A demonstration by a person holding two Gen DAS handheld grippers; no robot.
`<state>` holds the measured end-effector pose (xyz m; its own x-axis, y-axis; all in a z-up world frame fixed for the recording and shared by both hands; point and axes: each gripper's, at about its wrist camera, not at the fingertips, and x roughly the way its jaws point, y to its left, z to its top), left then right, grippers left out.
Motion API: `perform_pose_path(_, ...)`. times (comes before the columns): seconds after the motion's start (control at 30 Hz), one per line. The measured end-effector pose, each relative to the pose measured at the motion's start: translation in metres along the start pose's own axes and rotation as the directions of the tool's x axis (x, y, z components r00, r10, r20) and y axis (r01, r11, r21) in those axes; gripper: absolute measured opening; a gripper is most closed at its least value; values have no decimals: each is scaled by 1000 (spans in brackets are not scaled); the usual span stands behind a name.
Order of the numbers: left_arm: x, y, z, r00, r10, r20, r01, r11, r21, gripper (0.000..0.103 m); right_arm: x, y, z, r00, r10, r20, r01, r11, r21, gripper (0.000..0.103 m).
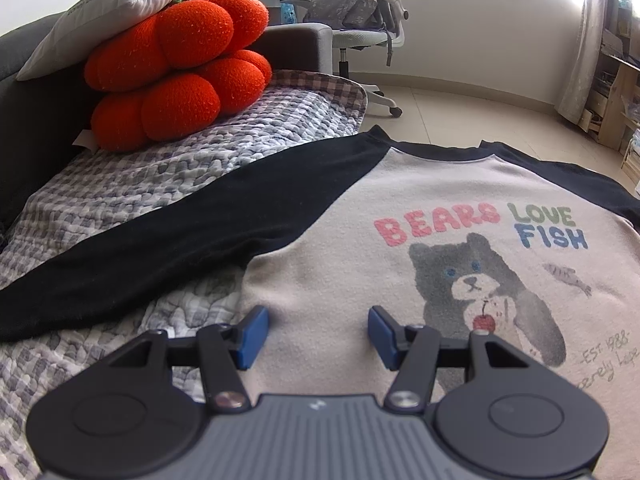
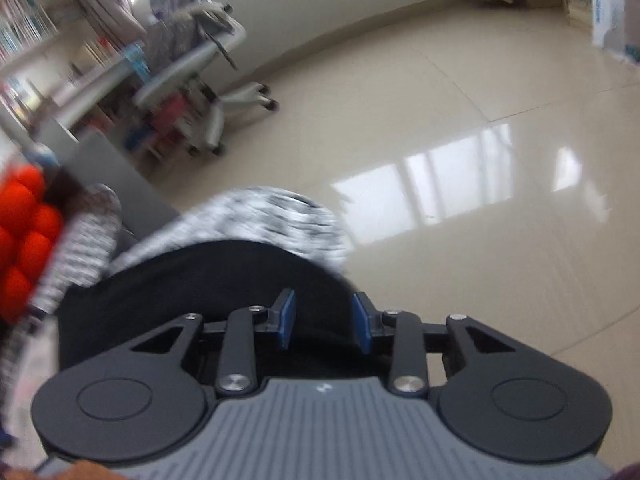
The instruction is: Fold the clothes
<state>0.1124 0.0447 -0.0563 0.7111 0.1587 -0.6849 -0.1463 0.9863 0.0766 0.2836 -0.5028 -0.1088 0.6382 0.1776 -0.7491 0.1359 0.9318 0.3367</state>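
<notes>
Cream-bodied shirt (image 1: 340,248) w/ black raglan sleeves lies flat, print side up, on a grey-checked quilt (image 1: 168,168) over the sofa. We see its left sleeve (image 1: 172,232) stretched out diagonally across the quilt, cuff end running off frame at left. Collar edge sits near the quilt's far edge, floor beyond.

Left gripper (image 1: 316,334) hovers over the cream body, just left of the bear print; jaws apart, nothing between the blue pads (image 1: 252,336). Bare cloth ahead of it, approx. unobstructed up to the collar.

Right gripper (image 2: 322,320), blurred view: jaws part-way apart, black cloth (image 2: 208,280) lies under and between the pads but we see no pinch on it. This black part reaches the quilt's rounded edge (image 2: 272,216); right of it, open shiny tile floor (image 2: 460,120).

Obstacles: orange cushion stack (image 1: 176,76) w/ white pillow (image 1: 120,4) on top, at the quilt's far-left end, well apart from the shirt body. Office chair (image 1: 360,20) stands on the floor beyond.
</notes>
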Motion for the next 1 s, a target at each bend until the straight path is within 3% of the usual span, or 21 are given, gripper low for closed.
perform_pose_path(0.03, 0, 0, -1, 1000, 2, 3, -2, 1000, 3, 57, 7, 2, -3, 996, -82, -24, 82, 996, -18, 30)
perform_pose_path(0.07, 0, 0, -1, 1000, 3, 5, -3, 1000, 4, 57, 11, -1, -8, 978, -205, -28, 205, 979, -10, 29)
perform_pose_path(0.1, 0, 0, -2, 1000, 4, 7, -4, 1000, 3, 57, 16, -4, -14, 945, -326, -32, 326, 945, -1, 36)
perform_pose_path(0.13, -1, 0, -2, 1000, 4, 9, -4, 1000, 2, 57, 11, -9, -17, 947, -319, -33, 320, 947, 32, 36)
perform_pose_path(0.27, 1, 1, -1, 1000, 5, 10, -5, 1000, -10, 58, -26, -21, -17, 971, -240, 24, 232, 957, 173, 35)
perform_pose_path(0.37, 1, 1, -1, 1000, 5, 10, -4, 1000, -15, 58, -46, -21, -16, 992, -126, 11, 117, 947, 300, 37)
perform_pose_path(0.47, 0, 2, 0, 1000, -2, 11, 2, 1000, -25, 58, -53, -18, -28, 998, 48, -27, -29, 877, 480, 44)
perform_pose_path(0.57, -4, 5, 1, 1000, -10, 21, 11, 999, -39, 58, -62, -13, -34, 981, 191, 29, -167, 766, 621, 47)
perform_pose_path(0.63, -7, 7, 3, 999, -18, 30, 20, 999, -49, 58, -73, -5, -30, 967, 240, 85, -235, 711, 663, 47)
perform_pose_path(0.7, -11, 9, 4, 999, -26, 40, 28, 998, -55, 58, -83, 6, -28, 952, 278, 129, -291, 689, 664, 52)
perform_pose_path(0.87, -16, 16, 5, 998, -28, 51, 31, 997, -73, 58, -73, 42, -30, 955, 285, 77, -266, 712, 650, 54)
perform_pose_path(0.93, -17, 20, 6, 998, -23, 52, 27, 996, -85, 58, -67, 36, -36, 962, 250, 111, -259, 699, 666, 54)
perform_pose_path(1.0, -18, 24, 6, 998, -20, 54, 25, 995, -100, 58, -63, 24, -39, 959, 228, 166, -277, 649, 708, 54)
